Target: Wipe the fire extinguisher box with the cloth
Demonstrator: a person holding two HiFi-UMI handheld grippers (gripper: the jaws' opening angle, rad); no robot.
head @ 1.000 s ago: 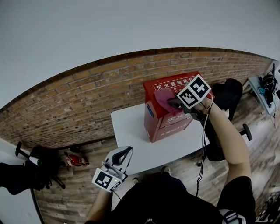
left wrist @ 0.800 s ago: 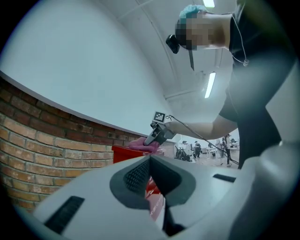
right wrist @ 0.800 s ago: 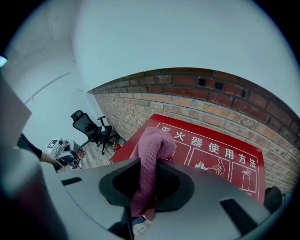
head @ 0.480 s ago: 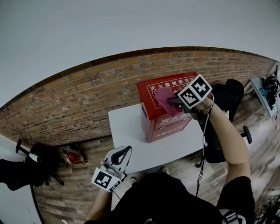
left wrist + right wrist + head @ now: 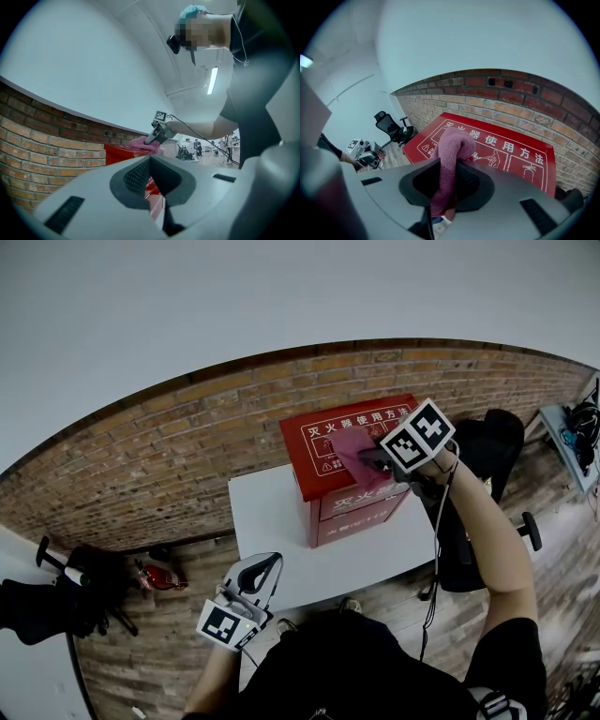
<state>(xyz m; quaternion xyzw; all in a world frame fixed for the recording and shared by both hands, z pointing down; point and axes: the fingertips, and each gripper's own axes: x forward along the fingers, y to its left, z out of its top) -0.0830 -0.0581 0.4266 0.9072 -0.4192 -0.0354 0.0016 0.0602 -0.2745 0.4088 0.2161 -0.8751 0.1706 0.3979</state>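
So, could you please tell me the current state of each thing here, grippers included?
Fire extinguisher box: closed, upright on the white table.
Cloth: bunched, pinched in the right jaws, resting on the box's top.
Right hand-held gripper: shut on the cloth, over the box.
Left hand-held gripper: shut, empty, held low at the table's near edge.

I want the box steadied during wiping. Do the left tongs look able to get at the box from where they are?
Probably yes. The left tongs hang empty by the near edge of the table; only bare tabletop lies before the box. The right tongs hold the cloth on its lid.
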